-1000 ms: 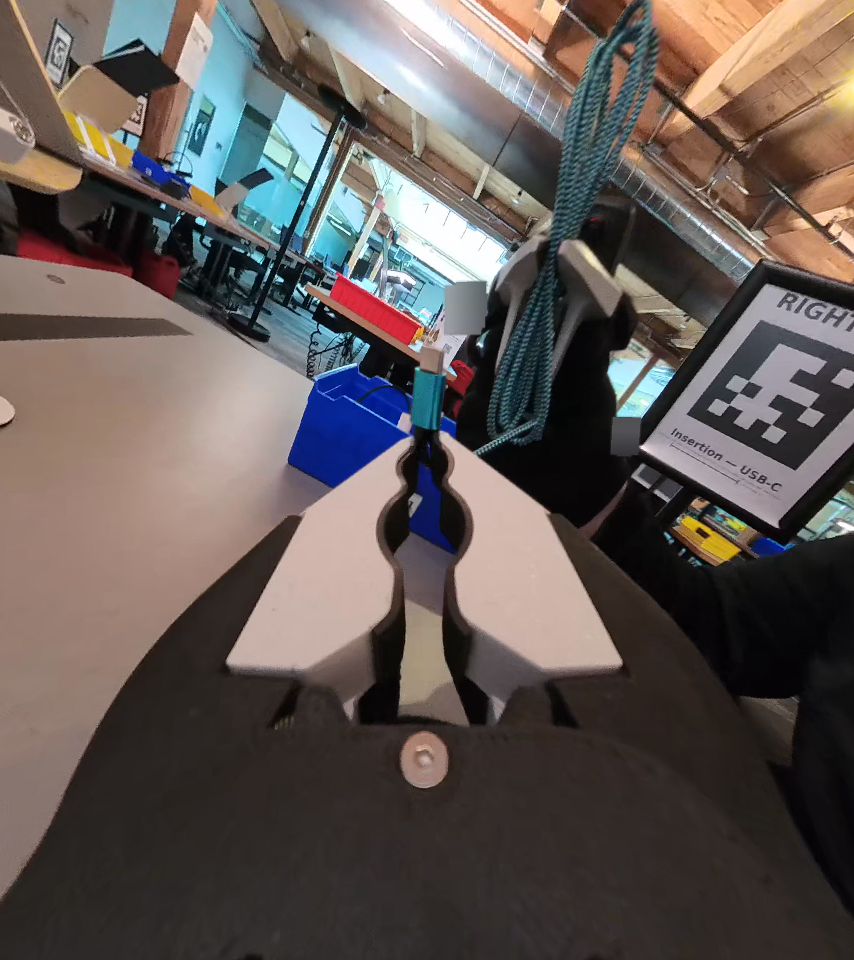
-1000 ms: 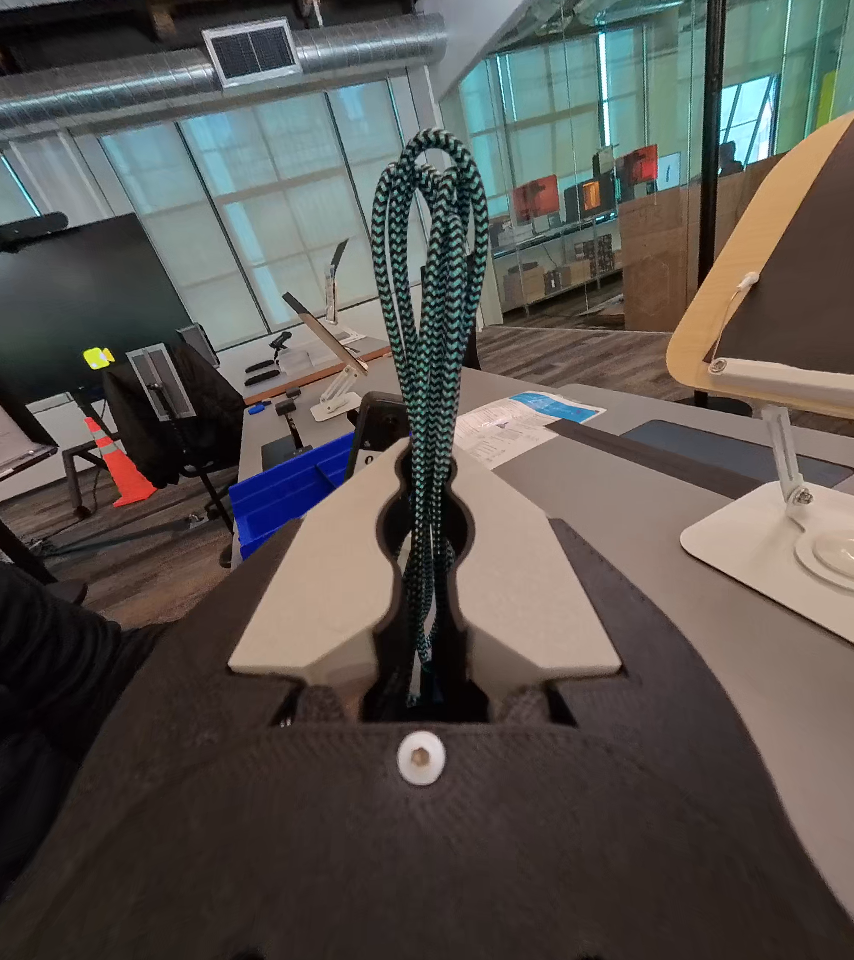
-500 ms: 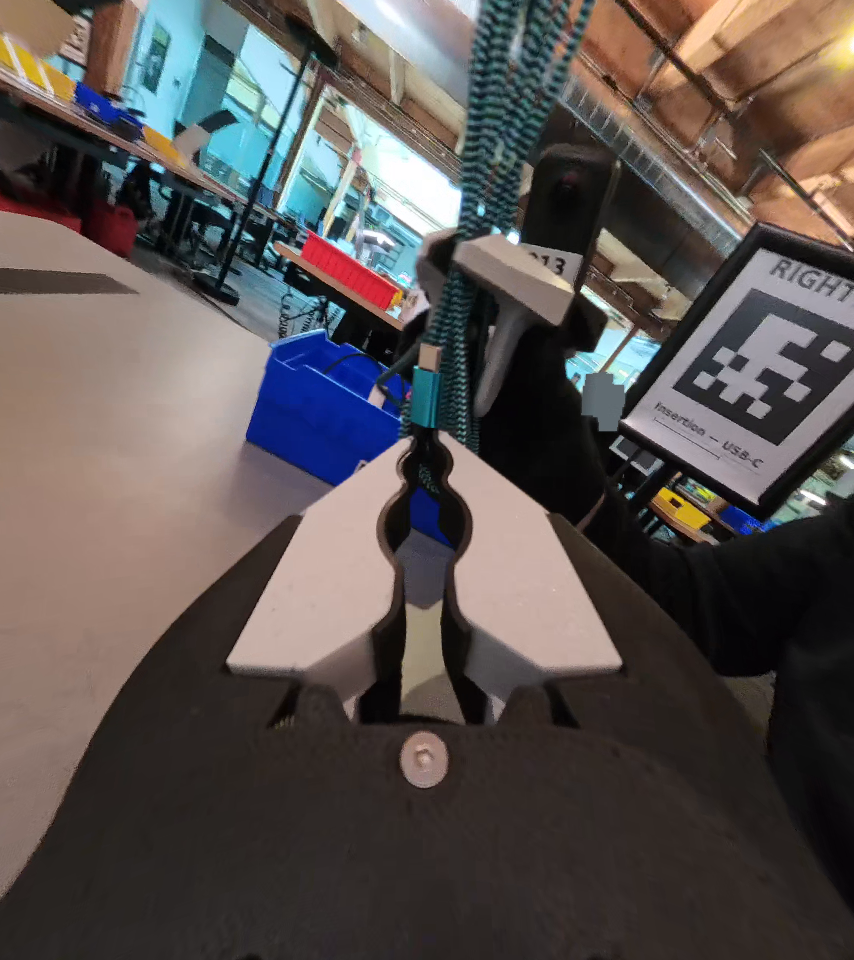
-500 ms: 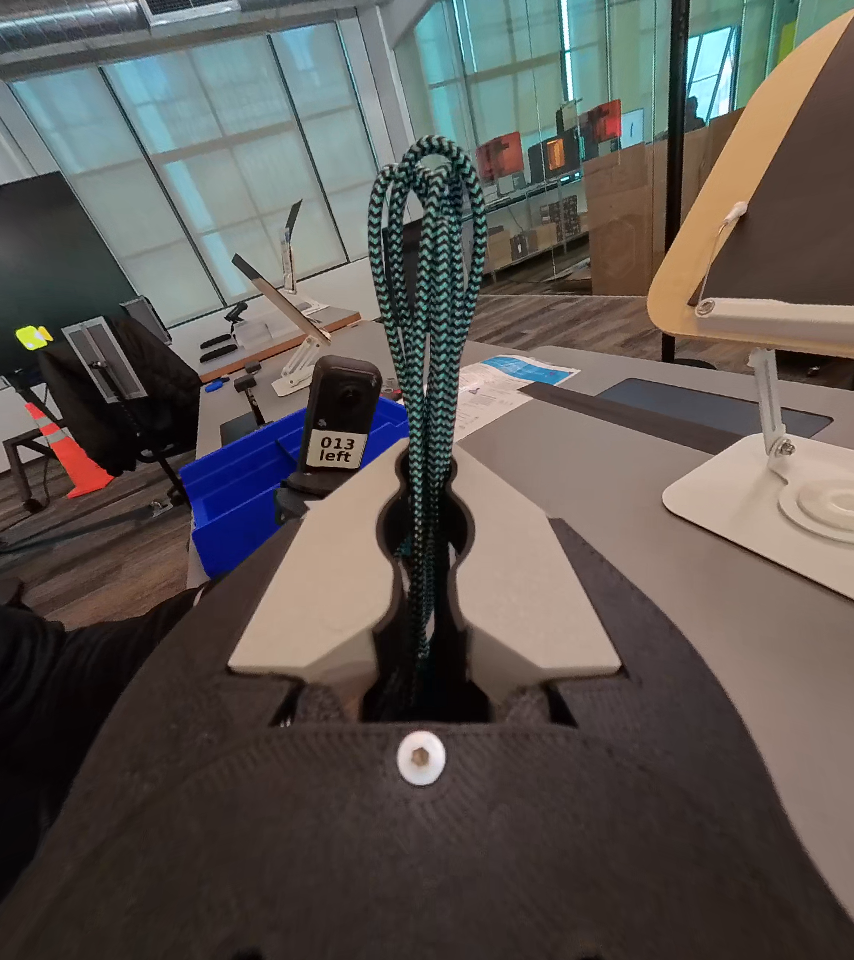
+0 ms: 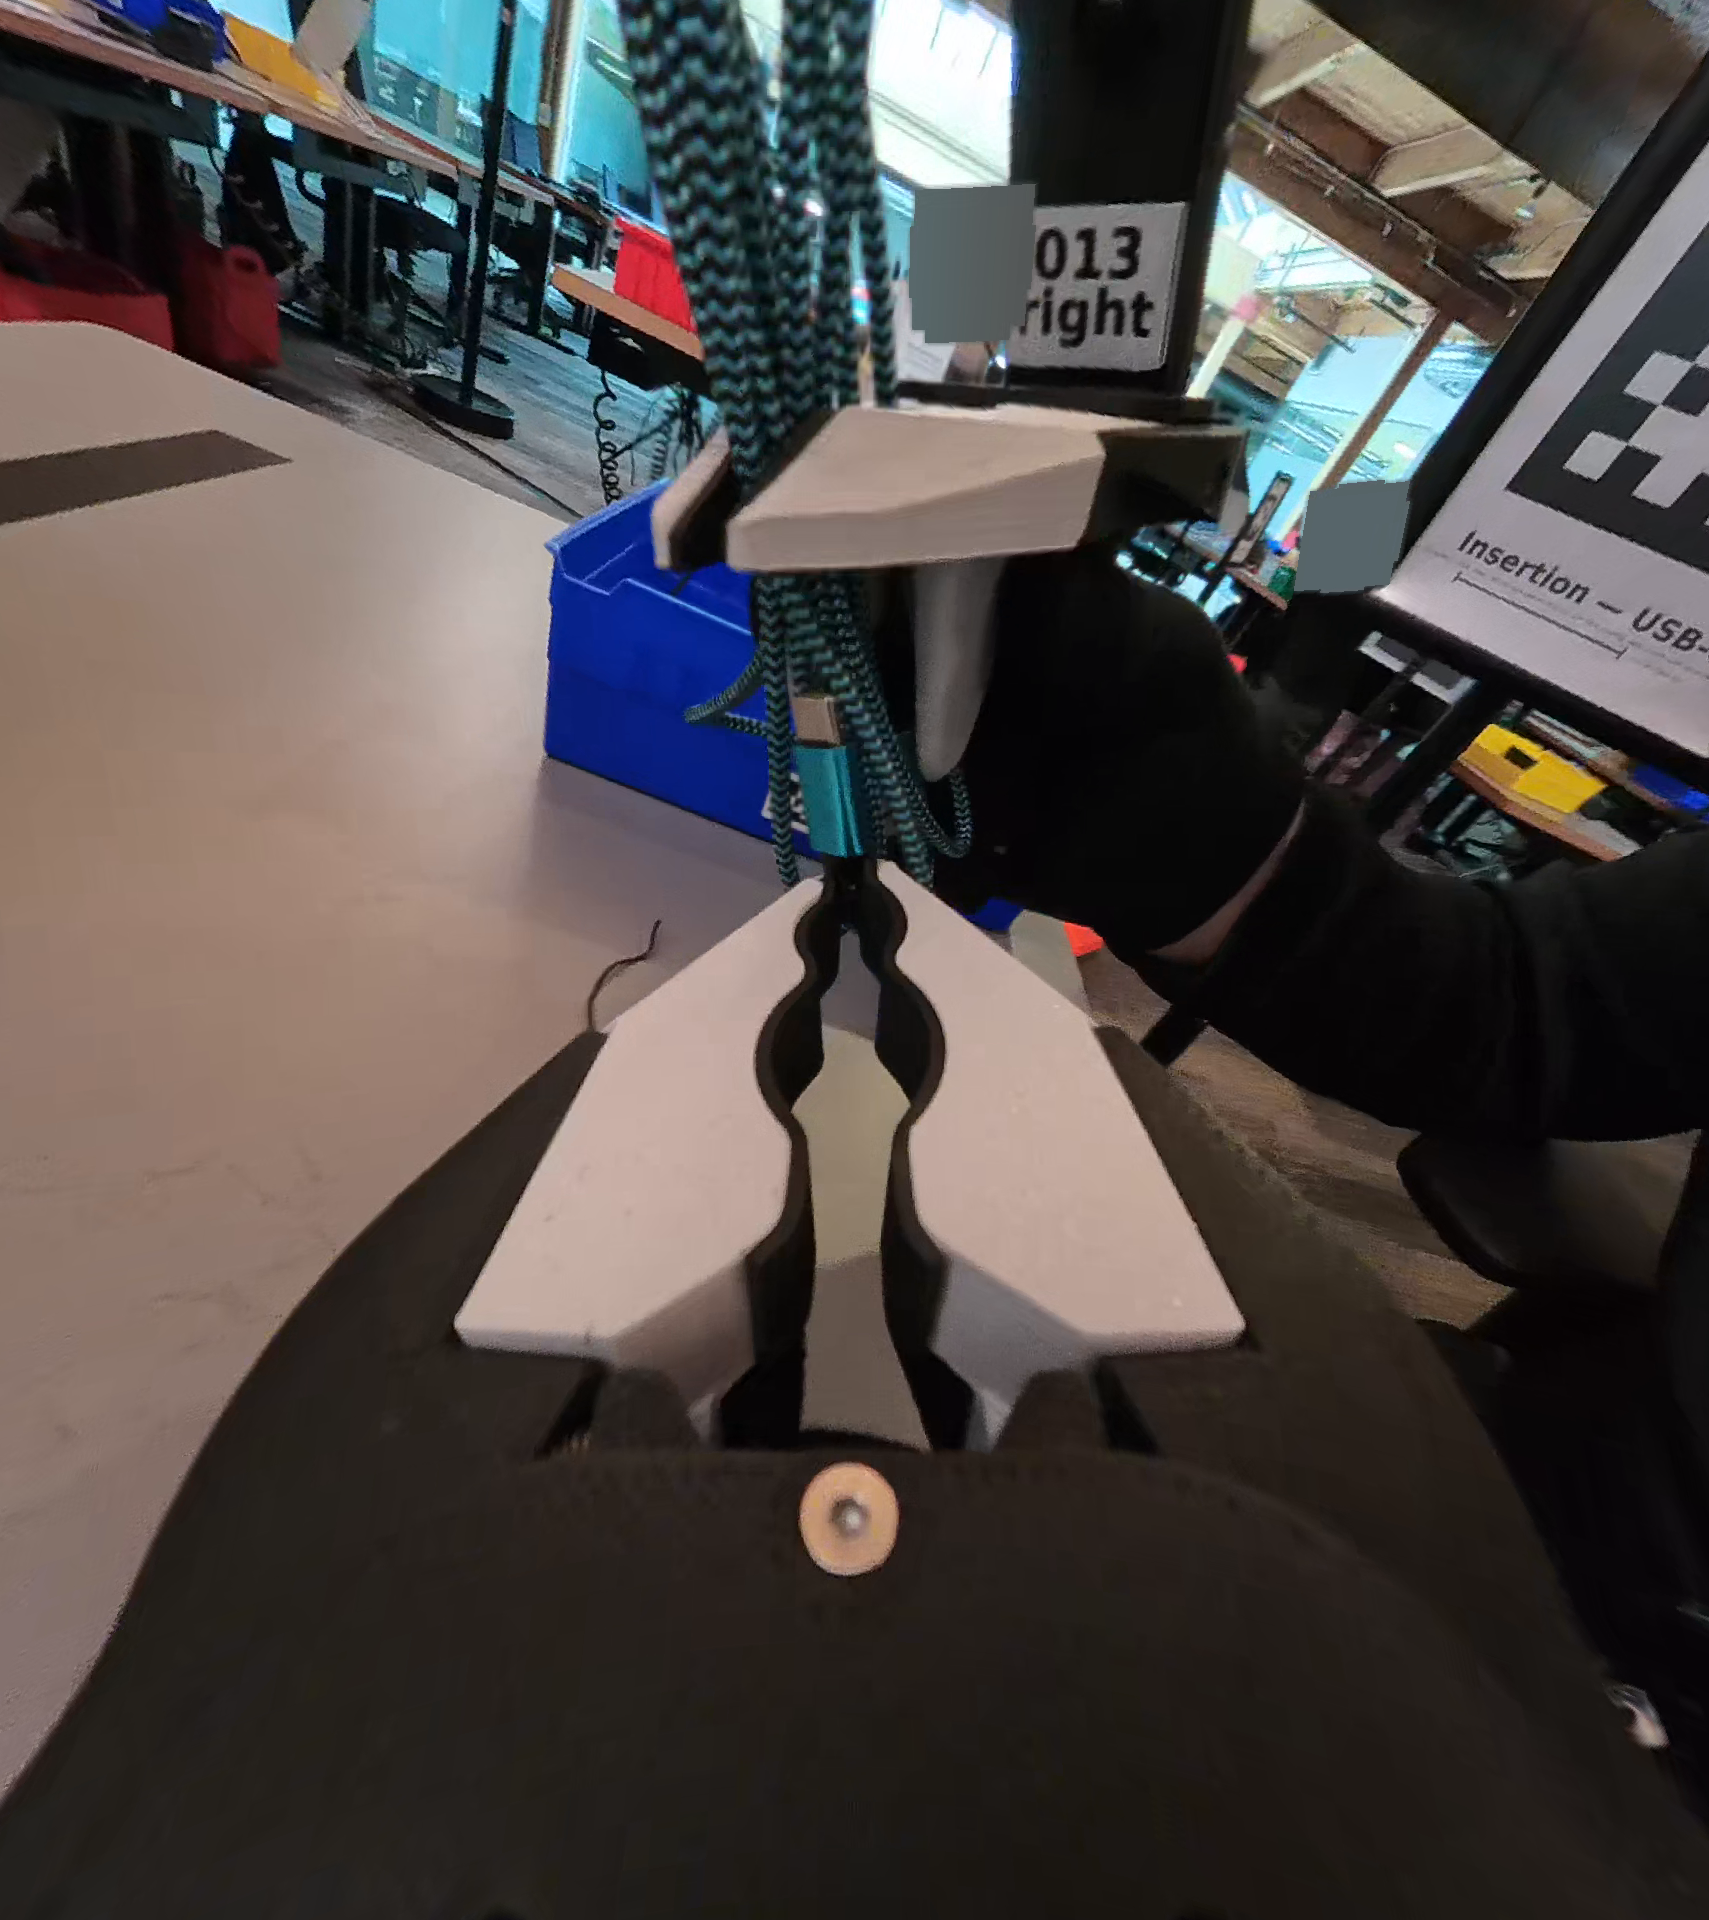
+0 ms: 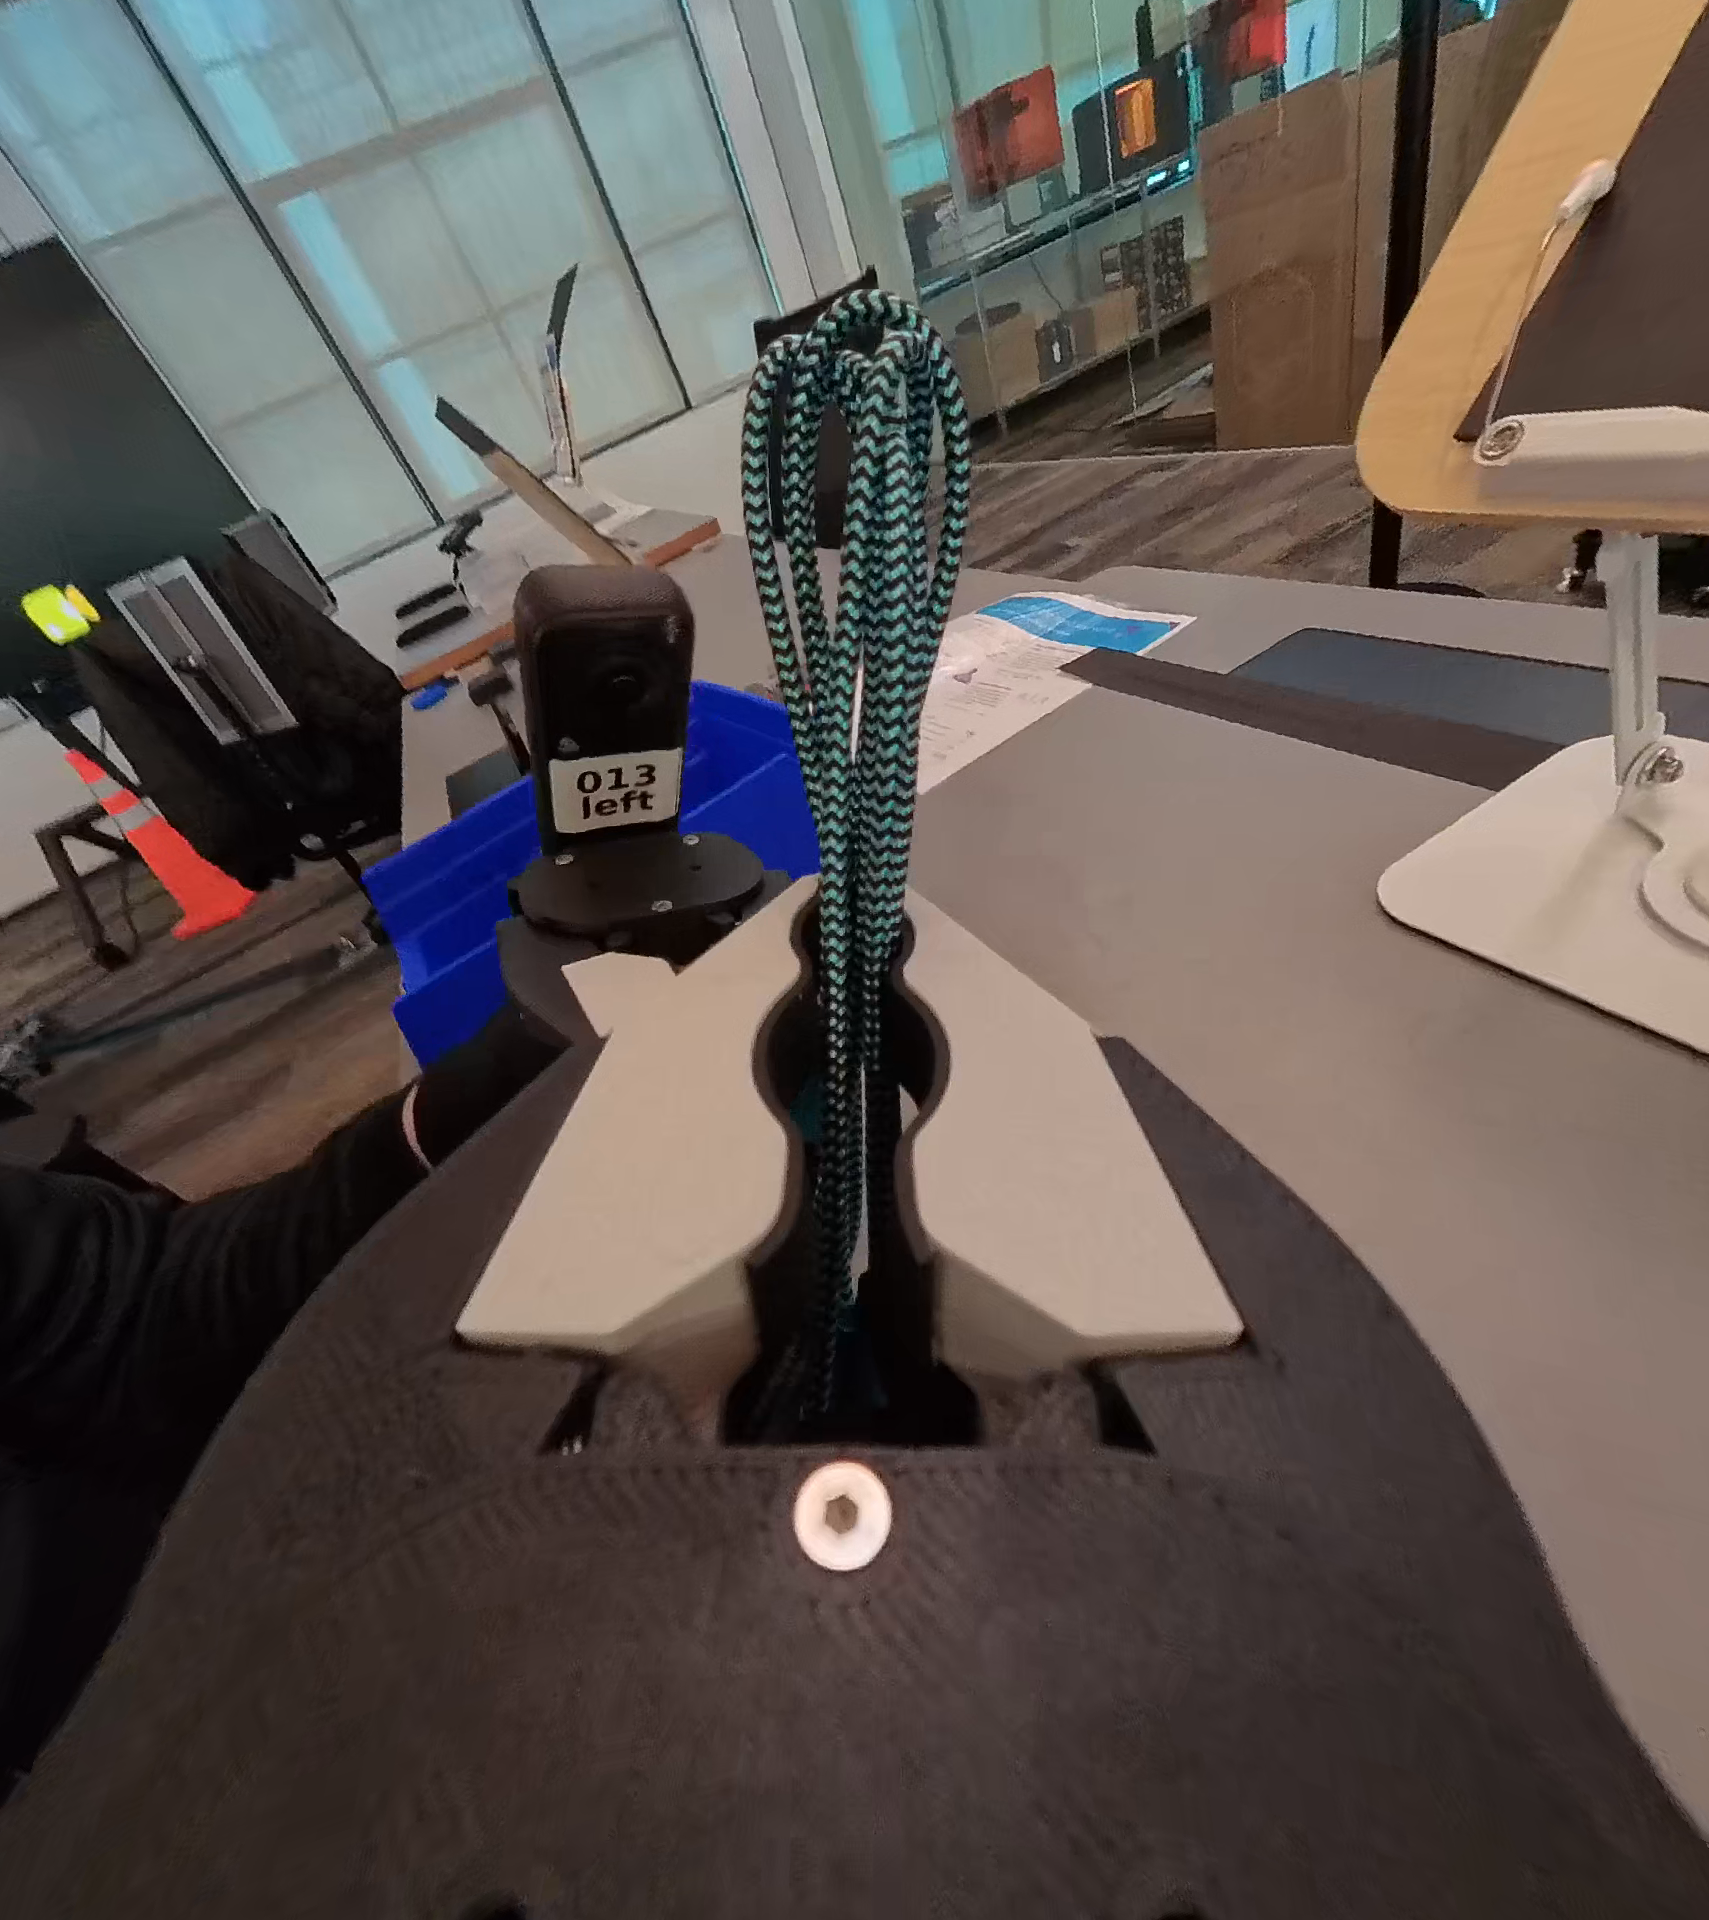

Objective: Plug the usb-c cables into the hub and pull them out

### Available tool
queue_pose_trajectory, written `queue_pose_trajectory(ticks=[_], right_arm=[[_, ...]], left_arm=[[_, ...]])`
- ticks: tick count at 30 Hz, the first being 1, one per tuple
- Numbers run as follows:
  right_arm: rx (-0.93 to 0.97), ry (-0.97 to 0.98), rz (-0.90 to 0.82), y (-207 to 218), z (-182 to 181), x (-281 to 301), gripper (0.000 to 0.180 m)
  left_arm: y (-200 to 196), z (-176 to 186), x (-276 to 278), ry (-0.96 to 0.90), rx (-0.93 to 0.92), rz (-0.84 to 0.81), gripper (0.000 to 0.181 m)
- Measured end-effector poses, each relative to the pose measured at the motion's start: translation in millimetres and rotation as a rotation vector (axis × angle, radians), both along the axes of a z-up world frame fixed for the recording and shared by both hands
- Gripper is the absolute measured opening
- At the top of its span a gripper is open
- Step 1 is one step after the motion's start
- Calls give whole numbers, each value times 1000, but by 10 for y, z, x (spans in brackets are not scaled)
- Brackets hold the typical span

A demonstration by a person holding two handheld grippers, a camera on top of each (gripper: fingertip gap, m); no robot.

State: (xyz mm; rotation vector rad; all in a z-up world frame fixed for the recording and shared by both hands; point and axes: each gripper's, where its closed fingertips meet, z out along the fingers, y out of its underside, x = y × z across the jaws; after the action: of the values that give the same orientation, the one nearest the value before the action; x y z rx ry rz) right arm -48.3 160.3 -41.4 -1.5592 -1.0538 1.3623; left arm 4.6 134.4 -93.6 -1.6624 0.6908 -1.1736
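The left gripper fingers are clamped at their tips on the cable just behind a teal USB-C plug, which is held upright with its metal tip up. The right gripper fingers are pinched on a folded bundle of teal-and-black braided cable; loops are seen standing up above the fingers, more strands hanging below. In the left wrist view the right gripper is seen directly above the plug, turned sideways, bundle strands touching the plug. A black-gloved hand is seen behind it. A blue bin sits at the grey bench edge, just beyond the grippers. A white stand base rests on the bench to the right. No hub is visible.
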Motion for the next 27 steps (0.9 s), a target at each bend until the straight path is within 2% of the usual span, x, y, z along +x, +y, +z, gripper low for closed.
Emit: queue_pose_trajectory(ticks=[5, 13, 22, 27], right_arm=[[-31, -8, -12, 41, -60, 11, 3], [2, 20, 77, -115, 21, -12, 2], [20, -91, 83, -148, -161, -63, 3], [3, -150, 85, -133, -254, -68, 3]], left_arm=[[-33, -21, 32, 45, 39, -13, 0], [-65, -27, 28, -39, -62, -72, 1], [-76, -190, 55, 103, -38, -59, 1], [-57, -261, 63, 247, 76, -14, 1]])
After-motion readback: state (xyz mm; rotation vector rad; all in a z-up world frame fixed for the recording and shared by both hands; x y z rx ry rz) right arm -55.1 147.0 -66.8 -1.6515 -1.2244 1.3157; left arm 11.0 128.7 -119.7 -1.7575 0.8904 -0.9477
